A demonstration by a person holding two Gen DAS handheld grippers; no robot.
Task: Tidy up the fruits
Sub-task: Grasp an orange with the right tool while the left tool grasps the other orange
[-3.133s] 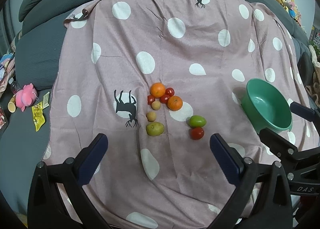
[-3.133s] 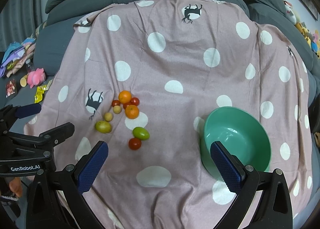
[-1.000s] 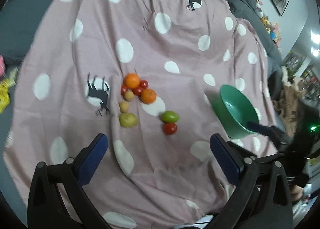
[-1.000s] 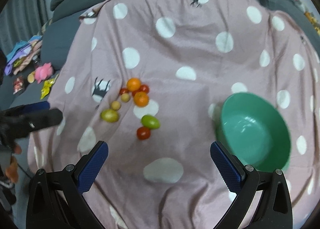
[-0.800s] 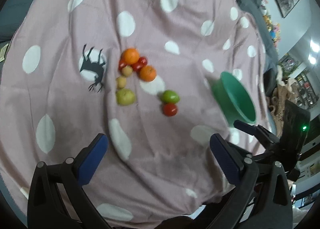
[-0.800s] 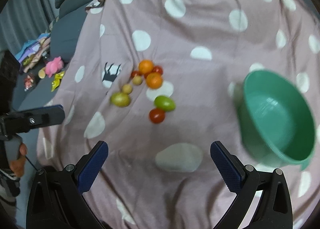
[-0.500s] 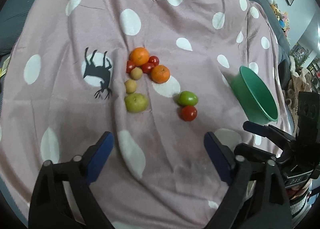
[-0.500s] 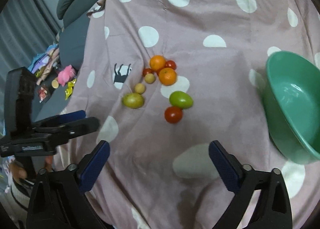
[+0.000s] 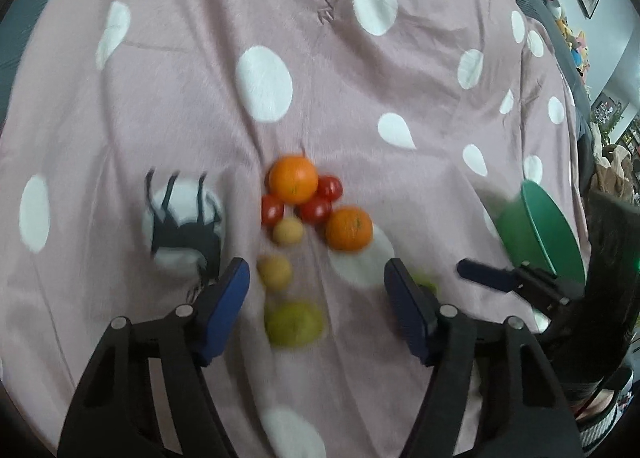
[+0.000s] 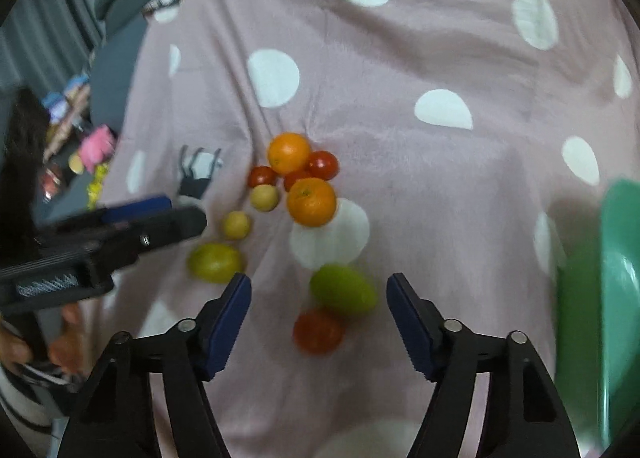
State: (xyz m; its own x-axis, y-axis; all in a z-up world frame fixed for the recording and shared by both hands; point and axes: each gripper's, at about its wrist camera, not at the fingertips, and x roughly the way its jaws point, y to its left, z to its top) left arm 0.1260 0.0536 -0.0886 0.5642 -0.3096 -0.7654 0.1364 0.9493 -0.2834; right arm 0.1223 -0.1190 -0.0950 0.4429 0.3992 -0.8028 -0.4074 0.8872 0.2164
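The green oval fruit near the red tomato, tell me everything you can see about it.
The green oval fruit is smooth, egg-shaped and plain bright green, a little blurred. It lies on its side on the pink polka-dot blanket, between the open fingers of the right hand-held gripper, which does not touch it. The red tomato sits right against its near side. Nothing grips it.

Two oranges are sitting among three small red tomatoes, two small yellowish round fruits trailing toward a yellow-green lemon. Nearer, a green oval fruit is touching a red tomato. A green bowl is lying well apart.
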